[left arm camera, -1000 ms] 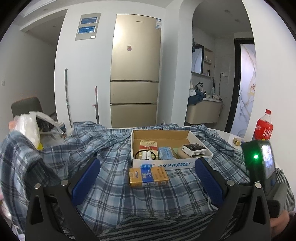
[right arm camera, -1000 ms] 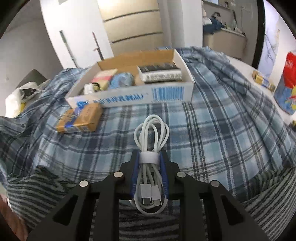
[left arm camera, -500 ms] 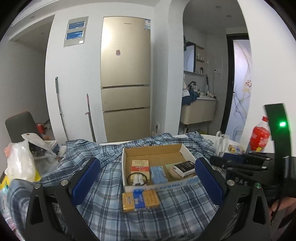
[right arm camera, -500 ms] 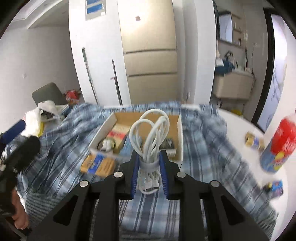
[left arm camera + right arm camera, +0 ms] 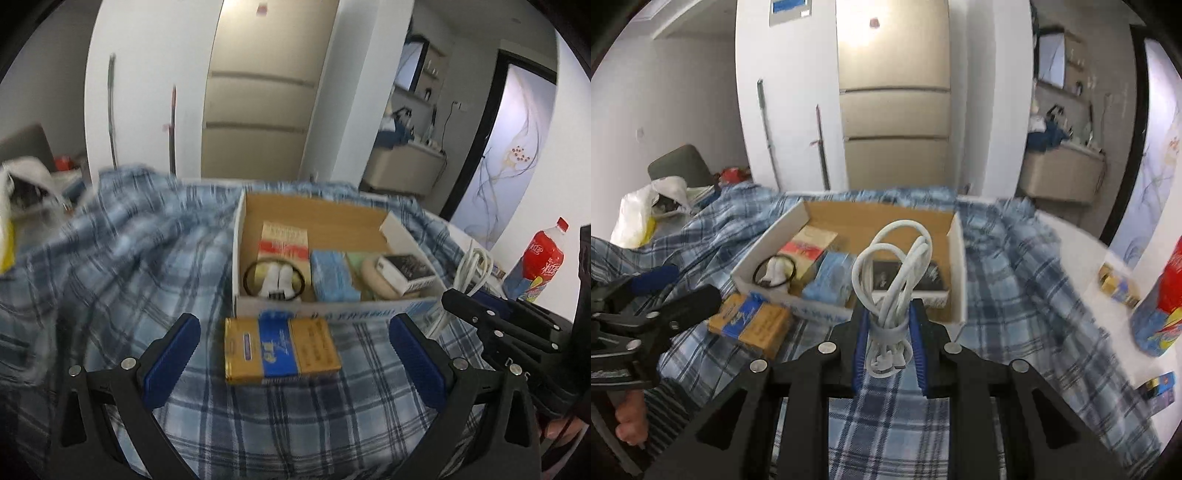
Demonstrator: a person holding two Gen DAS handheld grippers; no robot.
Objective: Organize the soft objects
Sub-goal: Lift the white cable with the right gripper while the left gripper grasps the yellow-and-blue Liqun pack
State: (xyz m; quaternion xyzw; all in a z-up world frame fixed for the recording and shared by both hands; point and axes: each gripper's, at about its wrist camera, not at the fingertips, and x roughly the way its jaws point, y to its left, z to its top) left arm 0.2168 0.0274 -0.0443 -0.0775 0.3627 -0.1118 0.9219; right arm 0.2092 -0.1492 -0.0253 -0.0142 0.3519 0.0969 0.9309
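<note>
Right gripper (image 5: 889, 341) clenched on a bundled white cable (image 5: 892, 280); left gripper (image 5: 291, 354) released, nothing between its pads.

The cable is held off the cloth, its loops standing upright above the jaws and its plugs hanging below the strap, in front of the near right corner of the box (image 5: 960, 266). The box, open-topped, sits on a blue plaid cloth (image 5: 1015, 295) and holds a red-and-cream packet (image 5: 282, 240), a black ring (image 5: 274, 280), a blue pack (image 5: 332, 275) and a dark-topped carton (image 5: 404, 267) (other contents too blurred to name). A yellow-and-blue packet (image 5: 280, 349) lies flat on the cloth just before the box's near wall, between the left gripper's spread pads. A red bottle (image 5: 539, 258) stands on the bare table at the right edge, well apart from the box. A hand (image 5: 629, 417) grips the left tool's handle.
</note>
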